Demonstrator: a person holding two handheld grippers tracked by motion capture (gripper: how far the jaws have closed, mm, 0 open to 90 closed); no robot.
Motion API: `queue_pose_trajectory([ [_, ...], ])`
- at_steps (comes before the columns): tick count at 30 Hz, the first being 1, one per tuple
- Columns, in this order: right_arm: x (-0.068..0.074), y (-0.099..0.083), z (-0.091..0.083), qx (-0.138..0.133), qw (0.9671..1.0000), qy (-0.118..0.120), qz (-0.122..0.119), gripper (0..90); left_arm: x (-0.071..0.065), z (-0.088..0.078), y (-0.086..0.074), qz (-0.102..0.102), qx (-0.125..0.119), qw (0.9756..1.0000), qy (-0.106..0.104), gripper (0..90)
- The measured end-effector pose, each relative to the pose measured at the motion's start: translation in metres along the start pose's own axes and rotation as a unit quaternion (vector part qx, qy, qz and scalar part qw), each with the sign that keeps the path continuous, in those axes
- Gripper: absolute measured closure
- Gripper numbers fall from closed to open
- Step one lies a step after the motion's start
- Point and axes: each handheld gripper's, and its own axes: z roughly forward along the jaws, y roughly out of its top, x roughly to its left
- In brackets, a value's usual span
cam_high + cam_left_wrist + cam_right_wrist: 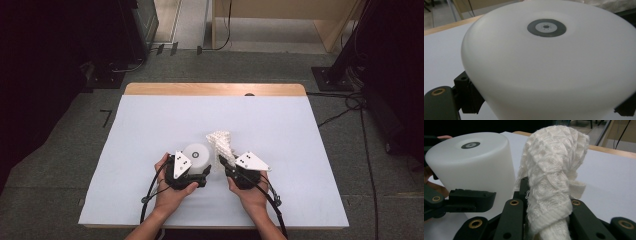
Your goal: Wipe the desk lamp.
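A white cylinder [196, 154] with a dark ring mark on its top stands on the white table [150, 125], near the front middle. My left gripper [197, 169] has a jaw on each side of its lower wall and is shut on it; close up, the cylinder [544, 62] sits between the left gripper's [549, 106] jaws. Just to its right, a white knitted cloth [221, 142] rises in a bunched, upright fold. My right gripper [223, 161] is shut on the cloth's lower end. The right gripper view shows the cloth [551, 175] squeezed between the jaws of the right gripper [546, 220], with the cylinder [474, 162] beside it.
The table's far wooden edge [215, 89] runs across the back. Dark stands and cables [350, 100] lie on the floor to the right, and wooden furniture legs [330, 35] stand beyond the table.
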Motion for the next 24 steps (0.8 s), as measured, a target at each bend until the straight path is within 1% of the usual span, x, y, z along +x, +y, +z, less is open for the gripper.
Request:
queue_pose_trajectory([
  [1, 0.001, 0.0, 0.001, -0.001, 1.0, 0.001, -0.005, 76.2, 0.003, 0.0, 0.0, -0.003, -0.002, 1.0, -0.005, 8.6],
  [3, 0.003, -0.001, 0.001, 0.002, 1.0, 0.004, -0.006, 76.2, 0.011, -0.003, 0.002, -0.012, -0.008, 0.9997, -0.022, 8.7],
  [5, 0.006, -0.002, 0.003, 0.004, 0.9999, 0.007, -0.008, 76.2, 0.021, -0.008, 0.005, -0.02, -0.022, 0.9984, -0.047, 8.8],
  [6, 0.007, -0.003, 0.004, 0.006, 0.9999, 0.009, -0.013, 76.2, 0.025, -0.011, 0.007, -0.025, -0.03, 0.9976, -0.057, 8.8],
  [9, 0.013, -0.006, 0.008, 0.016, 0.9996, 0.016, -0.016, 76.2, 0.034, -0.018, 0.012, -0.028, -0.046, 0.9948, -0.087, 8.8],
  [11, 0.018, -0.008, 0.011, 0.021, 0.9993, 0.02, -0.024, 76.1, 0.037, -0.02, 0.015, -0.022, -0.048, 0.9935, -0.1, 8.8],
  [14, 0.026, -0.008, 0.012, 0.022, 0.999, 0.025, -0.031, 76.1, 0.037, -0.022, 0.016, -0.014, -0.047, 0.9922, -0.115, 8.9],
  [16, 0.029, -0.005, 0.01, 0.016, 0.999, 0.024, -0.033, 76.1, 0.036, -0.02, 0.016, -0.011, -0.039, 0.9917, -0.122, 8.9],
  [17, 0.029, -0.002, 0.007, 0.01, 0.9992, 0.022, -0.031, 76.1, 0.035, -0.019, 0.015, -0.01, -0.037, 0.9916, -0.123, 8.9],
  [21, 0.027, 0.006, -0.001, -0.007, 0.9993, 0.018, -0.03, 76.2, 0.028, -0.015, 0.014, 0.01, -0.022, 0.9909, -0.132, 8.9],
  [24, 0.024, 0.013, -0.007, -0.023, 0.9991, 0.018, -0.03, 76.2, 0.024, -0.012, 0.013, 0.017, -0.016, 0.9912, -0.131, 8.9],
])
